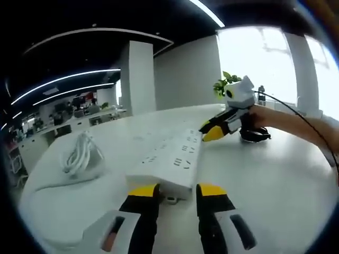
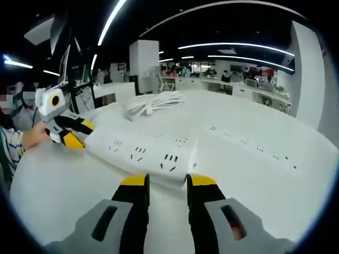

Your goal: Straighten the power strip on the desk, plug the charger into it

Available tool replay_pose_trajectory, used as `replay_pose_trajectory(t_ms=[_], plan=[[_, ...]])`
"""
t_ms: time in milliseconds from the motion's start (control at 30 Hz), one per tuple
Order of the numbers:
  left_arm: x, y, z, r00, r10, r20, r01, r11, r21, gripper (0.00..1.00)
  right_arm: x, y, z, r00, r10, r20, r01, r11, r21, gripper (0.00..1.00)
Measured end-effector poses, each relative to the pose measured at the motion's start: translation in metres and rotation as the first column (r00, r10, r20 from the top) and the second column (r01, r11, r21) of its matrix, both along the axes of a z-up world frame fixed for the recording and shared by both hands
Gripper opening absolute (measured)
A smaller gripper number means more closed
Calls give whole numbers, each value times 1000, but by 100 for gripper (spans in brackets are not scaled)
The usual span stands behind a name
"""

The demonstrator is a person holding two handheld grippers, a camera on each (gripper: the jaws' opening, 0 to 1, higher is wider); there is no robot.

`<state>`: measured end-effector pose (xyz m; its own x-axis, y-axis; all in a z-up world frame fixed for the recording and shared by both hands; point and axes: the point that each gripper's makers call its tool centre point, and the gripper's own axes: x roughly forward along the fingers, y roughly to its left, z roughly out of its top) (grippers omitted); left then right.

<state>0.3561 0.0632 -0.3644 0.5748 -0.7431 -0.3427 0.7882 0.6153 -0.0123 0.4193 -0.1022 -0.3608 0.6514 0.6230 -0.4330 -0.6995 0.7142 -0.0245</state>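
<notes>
On the desk (image 1: 275, 174) I'm only squaring the power strip (image 1: 169, 161) with my left gripper (image 1: 177, 191) and right gripper (image 2: 167, 181), both unclenched, at its two ends; plugging the charger is left.

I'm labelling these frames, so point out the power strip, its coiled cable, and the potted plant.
power strip (image 1: 172, 161), left gripper view, on its socket face.
coiled white cable (image 1: 79, 153), left gripper view, middle of the bundle.
potted plant (image 1: 223, 84), left gripper view, on its leaves.

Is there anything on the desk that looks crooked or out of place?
Nothing looks damaged or spilled. The white power strip lies flat between both grippers, its cable loosely bundled beside it; whether it sits square to the desk I cannot tell.
</notes>
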Motion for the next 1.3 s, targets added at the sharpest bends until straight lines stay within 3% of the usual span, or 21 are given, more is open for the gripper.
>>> replay_pose_trajectory(t_ms=[533,1300], plan=[[-2,2,2,1000,-20,-24,19,1000,-22,24,-7,-1,0,1000,-19,-21,18,1000,-21,26],[-10,4,1,997,-71,-31,72,997,24,24,-27,-4,1,999,-36,-41,37,999,6,22]])
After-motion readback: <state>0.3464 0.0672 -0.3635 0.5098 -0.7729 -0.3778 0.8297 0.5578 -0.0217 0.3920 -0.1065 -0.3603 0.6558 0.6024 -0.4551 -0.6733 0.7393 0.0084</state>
